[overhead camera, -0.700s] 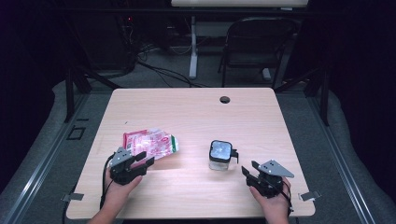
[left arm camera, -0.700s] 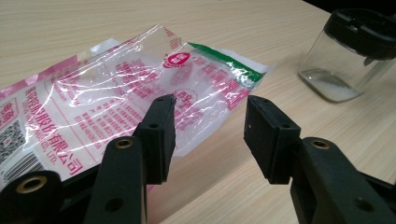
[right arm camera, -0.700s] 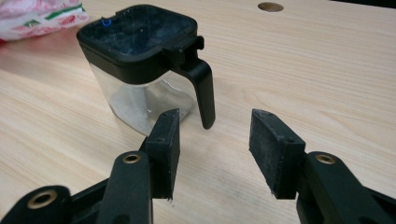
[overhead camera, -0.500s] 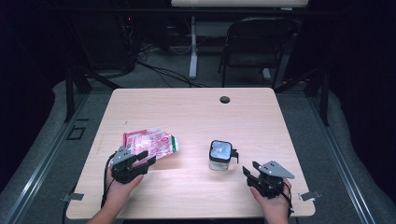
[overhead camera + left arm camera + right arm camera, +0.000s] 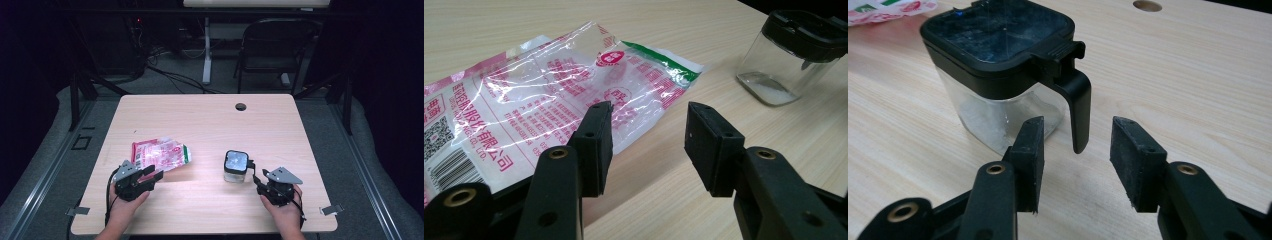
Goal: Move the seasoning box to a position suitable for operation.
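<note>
My right gripper is sitting wide open, nothing in it, pointing at a clear jar with a black lid, its handle hanging just ahead.

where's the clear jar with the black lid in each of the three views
High view: the jar stands right of centre on the table, just ahead of the right gripper.
Left gripper view: the jar sits in the upper right corner, beyond the right jaw.
Right gripper view: the jar is upper left, its black handle hanging above the gap between the open jaws.
Shared landmark: the pink plastic bag, at the jar's left.
</note>
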`<state>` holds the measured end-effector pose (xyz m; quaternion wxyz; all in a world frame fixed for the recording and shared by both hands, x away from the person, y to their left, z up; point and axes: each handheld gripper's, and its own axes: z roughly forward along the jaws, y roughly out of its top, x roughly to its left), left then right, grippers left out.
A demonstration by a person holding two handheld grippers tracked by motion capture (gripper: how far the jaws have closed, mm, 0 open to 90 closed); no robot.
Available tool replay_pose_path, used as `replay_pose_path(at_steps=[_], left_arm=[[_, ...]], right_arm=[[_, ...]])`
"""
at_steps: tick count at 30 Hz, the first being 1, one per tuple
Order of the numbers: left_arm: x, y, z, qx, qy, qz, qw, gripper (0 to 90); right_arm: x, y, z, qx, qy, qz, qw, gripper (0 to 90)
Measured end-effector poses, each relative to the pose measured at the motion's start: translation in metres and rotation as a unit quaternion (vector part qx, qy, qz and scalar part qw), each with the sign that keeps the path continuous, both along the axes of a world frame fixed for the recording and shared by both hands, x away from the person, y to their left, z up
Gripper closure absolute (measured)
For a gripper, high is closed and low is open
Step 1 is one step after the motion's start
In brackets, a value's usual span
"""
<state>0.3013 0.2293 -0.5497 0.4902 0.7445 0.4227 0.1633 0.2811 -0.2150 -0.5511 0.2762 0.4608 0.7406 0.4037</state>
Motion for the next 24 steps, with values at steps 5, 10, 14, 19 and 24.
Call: replay_pose_path(at_steps=[5, 10, 14, 19, 24], left_arm=[[-0.005, 0.005, 0.000, -0.001, 0.004, 0.003, 1.0000, 53.9], [-0.011, 0.010, -0.001, -0.002, 0.003, 0.008, 1.0000, 54.9], [-0.016, 0.014, 0.001, -0.001, 0.001, 0.012, 0.9999, 55.8], [-0.018, 0.015, 0.000, 0.005, 0.001, 0.014, 0.9999, 55.8], [-0.020, 0.016, 0.000, 0.003, -0.001, 0.014, 0.9999, 56.4]], right_arm=[[0.014, 0.007, -0.005, -0.012, 0.011, -0.002, 0.9999, 60.3], [0.022, 0.012, -0.008, -0.022, 0.018, -0.009, 0.9995, 62.5], [0.030, 0.016, -0.012, -0.032, 0.023, -0.017, 0.9991, 64.7], [0.035, 0.020, -0.013, -0.032, 0.021, -0.017, 0.9991, 66.3], [0.037, 0.023, -0.012, -0.034, 0.018, -0.022, 0.9990, 69.1]])
